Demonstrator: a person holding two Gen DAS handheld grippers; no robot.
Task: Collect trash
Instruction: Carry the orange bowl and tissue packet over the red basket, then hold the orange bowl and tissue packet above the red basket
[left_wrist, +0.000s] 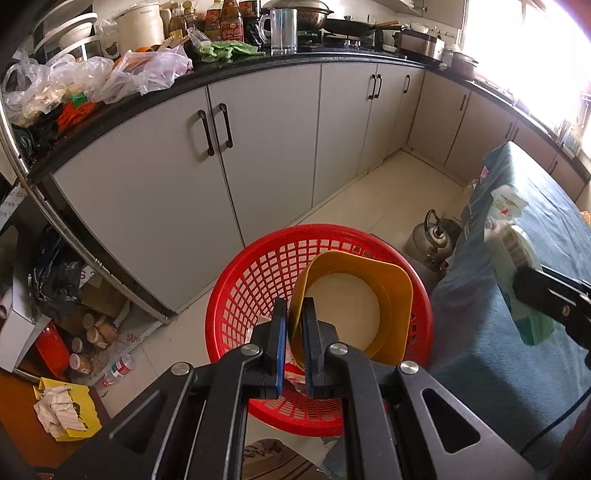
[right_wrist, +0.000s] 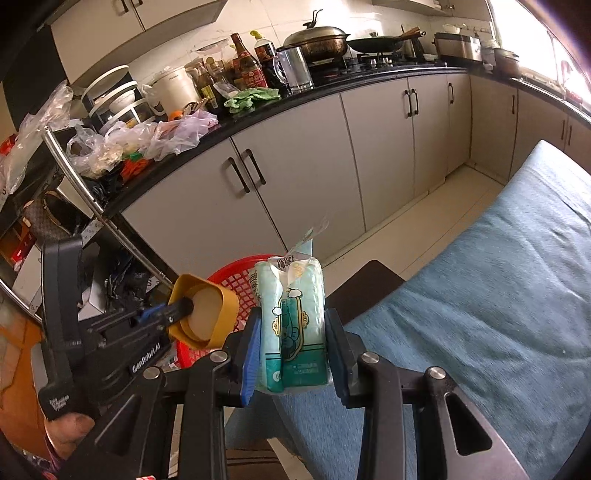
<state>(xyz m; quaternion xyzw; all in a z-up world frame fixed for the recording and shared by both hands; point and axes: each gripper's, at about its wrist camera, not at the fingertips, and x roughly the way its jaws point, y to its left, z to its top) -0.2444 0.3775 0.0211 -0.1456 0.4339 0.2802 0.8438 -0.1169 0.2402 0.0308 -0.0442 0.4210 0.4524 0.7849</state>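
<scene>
- The long kitchen counter (left_wrist: 236, 74), black-topped over smooth pale cabinet doors with dark bar handles, is crowded with crinkled clear plastic bags, bottles and pots; none of it is near the grippers.
- The table under a blue-green, nappy cloth (right_wrist: 498, 295) fills the right side; its soft drape could snag the packet if the right hand sinks too low.
- The round red plastic lattice basket (left_wrist: 258, 273) stands on the pale tiled floor just beside the table, open-topped, with some paper scraps visible inside. It looks light, so a knock from either tool could tip or shove it.
- The mustard-yellow, rounded-square plastic lid or dish with a pale round centre (left_wrist: 369, 295) hangs over the basket mouth, nipped by its thin rim. That narrow edge-hold on smooth, hard plastic could let it swing or slip, and released off-centre it may strike the rim and bounce to the floor.
- The soft, crinkly teal-and-white printed plastic packet (right_wrist: 291, 325) sits upright above the table edge, near the basket but not over it. Let go here, I judge it would land on the cloth.
- The left gripper (left_wrist: 293, 339) is pinched fully onto the yellow rim.
- The right gripper (right_wrist: 293, 350) is partly closed, its blue pads squeezing the packet's sides; the slick film may slide.
</scene>
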